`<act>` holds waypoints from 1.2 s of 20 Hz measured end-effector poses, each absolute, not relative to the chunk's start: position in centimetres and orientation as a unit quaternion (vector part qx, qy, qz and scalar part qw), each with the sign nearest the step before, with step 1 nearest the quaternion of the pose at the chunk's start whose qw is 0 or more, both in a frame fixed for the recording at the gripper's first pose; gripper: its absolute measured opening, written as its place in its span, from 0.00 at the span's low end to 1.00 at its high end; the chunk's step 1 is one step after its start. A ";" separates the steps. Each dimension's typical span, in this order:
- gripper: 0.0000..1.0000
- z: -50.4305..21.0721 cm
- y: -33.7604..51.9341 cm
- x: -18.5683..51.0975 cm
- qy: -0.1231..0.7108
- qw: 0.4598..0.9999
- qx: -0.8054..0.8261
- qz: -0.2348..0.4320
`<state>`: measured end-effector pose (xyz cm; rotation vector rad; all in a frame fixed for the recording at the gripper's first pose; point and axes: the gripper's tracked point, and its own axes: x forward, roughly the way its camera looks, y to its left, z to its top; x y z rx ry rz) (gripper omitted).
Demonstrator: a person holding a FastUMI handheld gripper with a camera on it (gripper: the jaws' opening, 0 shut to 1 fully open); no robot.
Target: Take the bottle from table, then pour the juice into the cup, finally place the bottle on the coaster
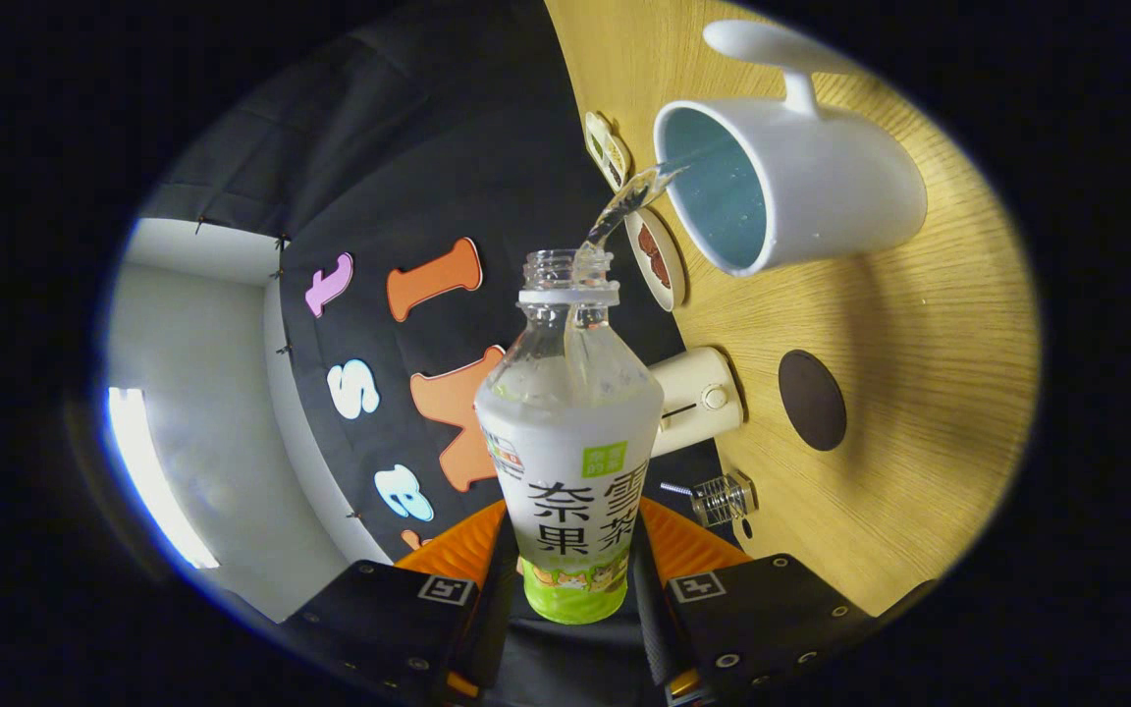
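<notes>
1. Gripper (570, 589): jaws clenched on the bottle (570, 462), one finger on each side of its lower body.
2. Bottle uncapped and tilted; clear juice (624, 201) streams from its mouth toward 1 o'clock into the cup (801, 187).
3. Cup white, blue inside, standing on the wooden worktop (919, 373), just beyond the bottle mouth.
4. Dark round coaster (812, 400) on the worktop at 3 o'clock of the bottle, apart from the cup.
5. Small cream device (698, 398) sits between bottle and coaster.
</notes>
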<state>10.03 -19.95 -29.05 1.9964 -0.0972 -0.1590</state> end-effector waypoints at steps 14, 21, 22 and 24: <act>0.58 -28.2 -20.3 9.9 -0.054 0.492 0.866 -0.063; 0.58 -27.6 -20.8 10.5 -0.062 0.471 0.878 -0.065; 0.58 -27.5 -20.9 10.6 -0.063 0.466 0.880 -0.064; 0.58 -27.3 -20.8 10.7 -0.067 0.457 0.885 -0.063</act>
